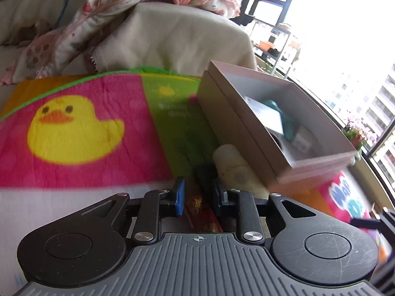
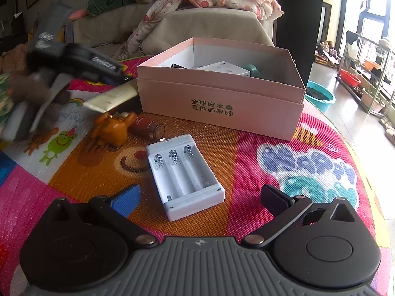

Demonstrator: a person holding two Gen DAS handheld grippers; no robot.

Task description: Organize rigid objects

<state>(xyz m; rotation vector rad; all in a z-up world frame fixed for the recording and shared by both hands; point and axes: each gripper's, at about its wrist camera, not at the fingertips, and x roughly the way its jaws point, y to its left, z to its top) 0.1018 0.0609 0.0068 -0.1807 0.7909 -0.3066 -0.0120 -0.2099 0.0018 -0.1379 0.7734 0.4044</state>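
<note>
My left gripper has its blue pads drawn close on a slim red-and-gold thing with a dark front end, low over the mat. A cream tube lies just right of it, against the pink box. Seen from the right wrist, that gripper is a blur at the left, above the tube. My right gripper stands wide open, its fingers either side of a white three-slot battery holder without touching it. An orange toy animal and a brown battery lie beyond. The box holds a white carton, a teal item and something black.
A colourful play mat covers the round table, whose edge curves down the right side. Behind stands a sofa draped with blankets. On the floor to the right are a teal basin and a metal shelf.
</note>
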